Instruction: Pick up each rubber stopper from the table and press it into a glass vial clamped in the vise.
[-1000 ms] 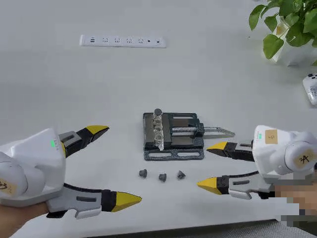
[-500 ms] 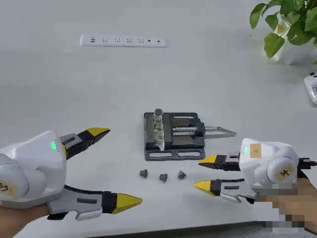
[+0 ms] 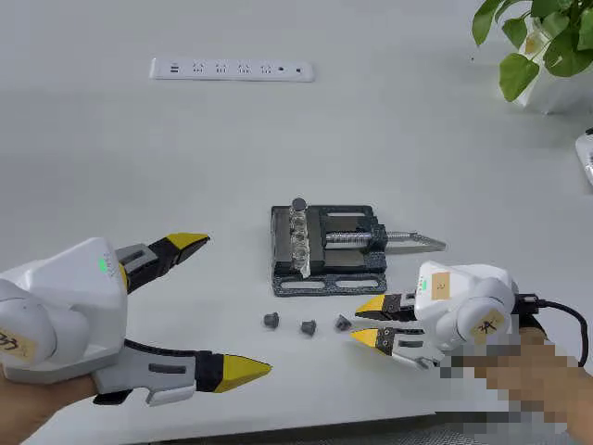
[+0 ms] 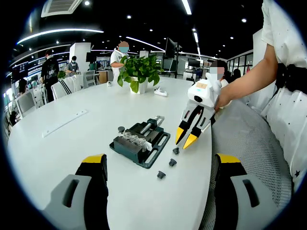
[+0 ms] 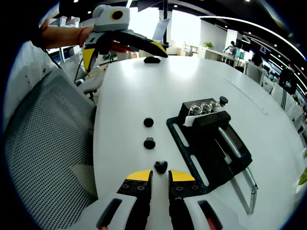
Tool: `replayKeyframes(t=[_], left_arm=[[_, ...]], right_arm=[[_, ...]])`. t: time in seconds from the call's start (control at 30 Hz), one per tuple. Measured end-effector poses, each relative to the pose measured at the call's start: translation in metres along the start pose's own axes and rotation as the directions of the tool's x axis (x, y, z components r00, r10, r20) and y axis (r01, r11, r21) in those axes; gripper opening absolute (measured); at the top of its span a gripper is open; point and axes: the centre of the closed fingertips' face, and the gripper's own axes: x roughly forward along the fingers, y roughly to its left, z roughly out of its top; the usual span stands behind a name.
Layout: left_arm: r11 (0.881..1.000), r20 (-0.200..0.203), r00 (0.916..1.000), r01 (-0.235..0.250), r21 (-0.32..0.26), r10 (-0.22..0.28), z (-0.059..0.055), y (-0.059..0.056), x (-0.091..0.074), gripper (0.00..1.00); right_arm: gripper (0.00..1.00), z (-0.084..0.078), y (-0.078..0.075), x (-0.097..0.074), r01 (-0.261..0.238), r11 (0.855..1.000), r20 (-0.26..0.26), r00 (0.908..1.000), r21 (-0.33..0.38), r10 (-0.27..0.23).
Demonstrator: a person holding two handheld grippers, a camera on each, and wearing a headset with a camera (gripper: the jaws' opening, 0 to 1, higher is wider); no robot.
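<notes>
- Your left gripper (image 3: 230,306) is held low over the near left of the surface (image 3: 139,158). Its fingers are released and spread wide, grasping nothing.
- Your right gripper (image 3: 363,321) is low at the near right and points left. Its fingers are released but drawn in to a narrow gap, grasping nothing.
- Three loose stoppers lie in a row on the surface just in front of the vise (image 3: 326,252). They are the left-hand stopper (image 3: 271,321), the middle stopper (image 3: 308,326) and the right-hand stopper (image 3: 342,323), each apart from the next.
- In the right gripper view, the right-hand stopper lies just ahead of the yellow fingertips (image 5: 139,175). It is in line with the gap but not between the fingers.
- The vise clamps a row of upright glass vials (image 3: 300,243). Its screw handle (image 3: 412,243) points right.
- A seated stopper (image 3: 298,204) caps the farthest vial. The nearer vials are open at the top.
- In the left gripper view, the right gripper hangs just above the stopper row, beside the vise.
- A power strip (image 3: 232,69) lies at the far side of the surface, and a potted plant (image 3: 542,46) stands at the far right.
</notes>
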Motion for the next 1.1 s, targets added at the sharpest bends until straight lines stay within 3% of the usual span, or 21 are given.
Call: replayKeyframes(t=[0.57,1.1], left_arm=[[1.0,0.003,1.0,0.006,-0.005,-0.006,-0.0001,0.0001,0.0035,0.91],[1.0,0.01,0.9999,0.011,-0.007,-0.011,0.0021,-0.0018,0.0067,0.91]], right_arm=[[0.0,0.0026,-0.0009,0.0073,-0.001,1.0,-0.012,0.9999,-0.008,0.001],[0.0,0.003,-0.0022,0.007,0.018,1.0,-0.01,0.9998,-0.003,-0.018]])
